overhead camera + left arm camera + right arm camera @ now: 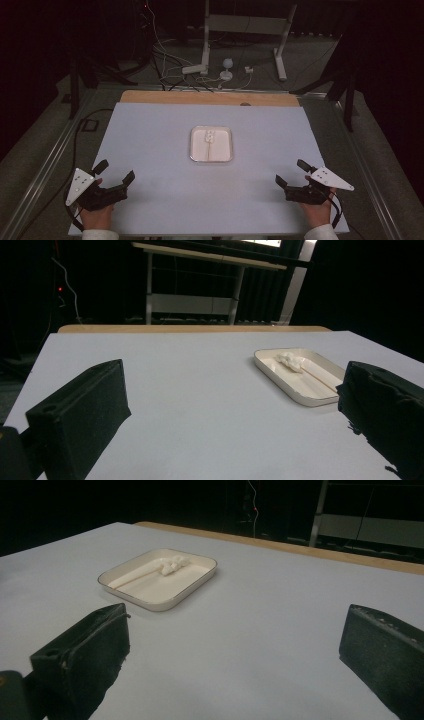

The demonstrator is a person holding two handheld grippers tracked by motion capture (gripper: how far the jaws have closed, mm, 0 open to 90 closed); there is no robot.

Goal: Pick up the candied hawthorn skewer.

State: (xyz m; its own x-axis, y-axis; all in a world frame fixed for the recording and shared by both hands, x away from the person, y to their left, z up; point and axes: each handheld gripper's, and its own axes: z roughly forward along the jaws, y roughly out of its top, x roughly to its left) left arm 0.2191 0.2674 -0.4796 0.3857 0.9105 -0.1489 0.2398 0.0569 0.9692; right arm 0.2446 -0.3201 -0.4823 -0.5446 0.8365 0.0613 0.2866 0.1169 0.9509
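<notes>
White and shallow, the rounded-square enamel-looking tray (211,144) sits at the middle of the pale blue-grey table cover (150,140), and in it lies the thing the work seems to turn on: a thin pale stick with a small cluster of white lumps at its far end (209,140). What the lumps are made of cannot be told.

Judging from the tray outward, the main risk is the stick itself. It lies flat on the tray floor, so a jaw coming down on it may scrape the bottom, skid off, or push the light tray across the smooth cover instead of gripping. The low rim could also catch a jaw that approaches too flat, and a hard pinch might crush or shed the lumps.

Both tools are well back from the tray, towards the person's side. The left gripper (116,181) rests near the corner left of the tray, jaws spread wide, nothing between them, touching no object. The right gripper (291,179) mirrors it to the tray's right, jaws equally spread and empty; each points roughly towards the tray.
</notes>
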